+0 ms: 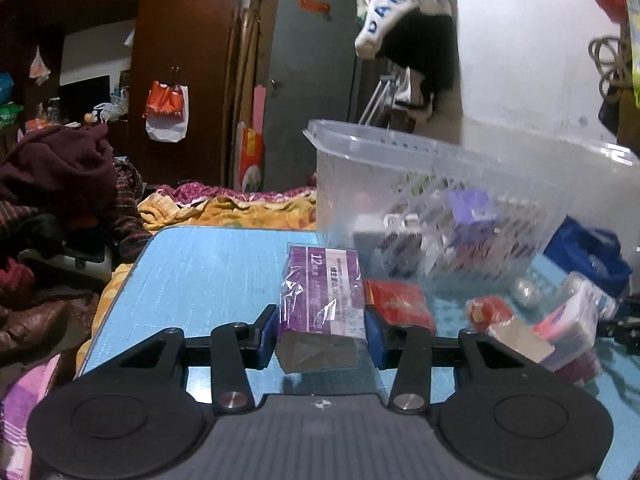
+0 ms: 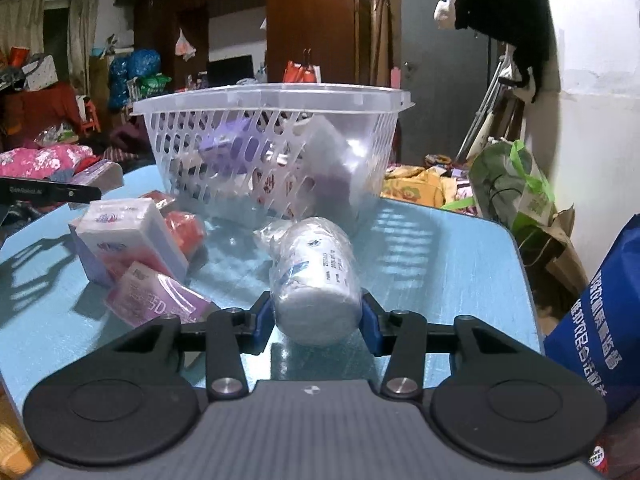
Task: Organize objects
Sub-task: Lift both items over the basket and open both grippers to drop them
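Holding two items at once, I read this as mid-sort – both hands loaded, nothing dropped in yet.

Left gripper [image 1: 322,330]: jaws narrowed onto the purple box [image 1: 322,300], pads pressing both long sides; the box is wrapped in film and sits near the table's front edge, I can't tell if it is lifted clear.

Right gripper [image 2: 316,322]: closed around the white wrapped roll [image 2: 314,276], blue pads against its flanks; the roll lies on its side, far end pointing toward the basket.

Basket [image 2: 272,98]: clear plastic, lattice walls, standing on the blue table [image 2: 440,248] just beyond the roll; in the left view it looks blurred.

Done so far: several packets already inside the basket – a purple one and some white ones show through the lattice, I can't count them.

Left to do: my two held items, plus the loose pile on the table – a white-and-pink pack [image 2: 132,236], a red packet [image 2: 186,230], a flat purple sachet [image 2: 156,300], another red box [image 1: 400,304] beside the purple box.

Progress: I judge roughly halfway, maybe a little under.

Next, as I see it: carry each held item over the rim and let go inside; the rim is high, so each needs a lift first.
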